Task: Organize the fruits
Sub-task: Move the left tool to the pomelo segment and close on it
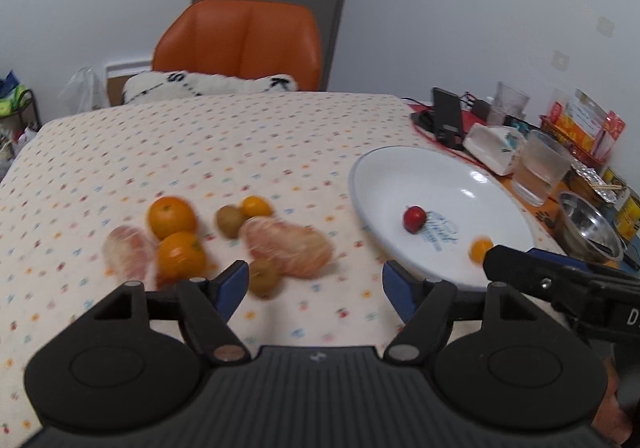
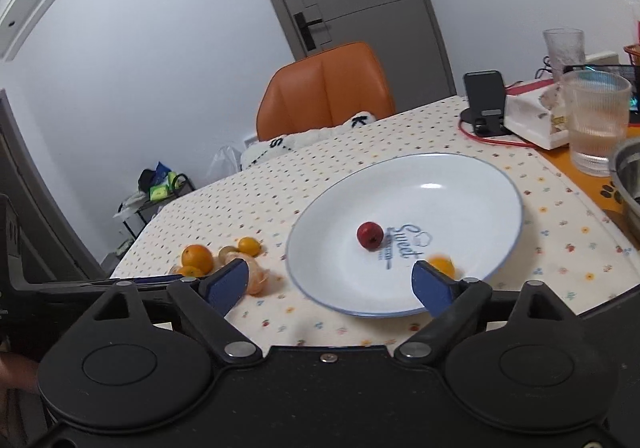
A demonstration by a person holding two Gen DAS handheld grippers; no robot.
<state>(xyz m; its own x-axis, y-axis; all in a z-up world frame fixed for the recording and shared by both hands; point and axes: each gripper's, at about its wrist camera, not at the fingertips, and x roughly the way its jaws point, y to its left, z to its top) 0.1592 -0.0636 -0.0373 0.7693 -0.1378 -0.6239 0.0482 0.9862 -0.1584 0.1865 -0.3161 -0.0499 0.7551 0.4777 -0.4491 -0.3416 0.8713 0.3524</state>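
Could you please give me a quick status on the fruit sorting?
Left gripper open, empty; right gripper open, empty. Red fruit and small orange fruit on plate; fruit pile on tablecloth. Nothing in the way.

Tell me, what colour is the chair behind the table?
Orange; the chair shows best in the left wrist view.
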